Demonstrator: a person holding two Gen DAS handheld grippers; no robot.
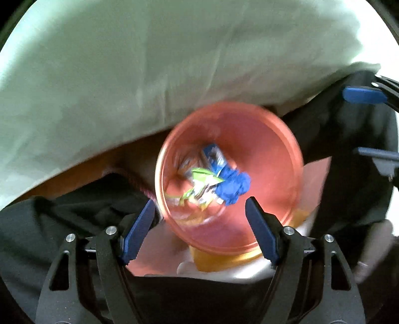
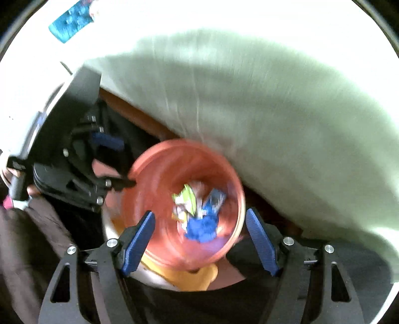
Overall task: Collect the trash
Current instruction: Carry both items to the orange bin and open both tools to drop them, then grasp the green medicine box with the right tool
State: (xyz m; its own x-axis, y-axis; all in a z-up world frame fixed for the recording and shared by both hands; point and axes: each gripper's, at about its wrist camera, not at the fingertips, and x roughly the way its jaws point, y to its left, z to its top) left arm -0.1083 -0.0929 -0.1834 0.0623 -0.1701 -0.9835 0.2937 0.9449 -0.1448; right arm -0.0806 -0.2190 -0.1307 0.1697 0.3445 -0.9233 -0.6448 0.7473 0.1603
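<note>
A red plastic bin [image 1: 269,154] stands on the floor beside the bed; it also shows in the right wrist view [image 2: 154,174]. Inside it lie a crumpled blue wrapper [image 1: 233,188], a green and white wrapper [image 1: 202,177] and other packets; the same blue wrapper [image 2: 202,228] and green wrapper [image 2: 187,197] show in the right wrist view. My left gripper [image 1: 199,224] hovers open and empty over the bin's near rim. My right gripper [image 2: 199,229] hovers open and empty above the bin. Both views are motion-blurred.
A pale green bed sheet [image 1: 124,74] hangs over the bed edge just behind the bin. Dark clothing [image 1: 62,219] and an orange item [image 1: 219,261] lie under and around the bin. A blue packet [image 2: 71,20] lies on the bed at far left.
</note>
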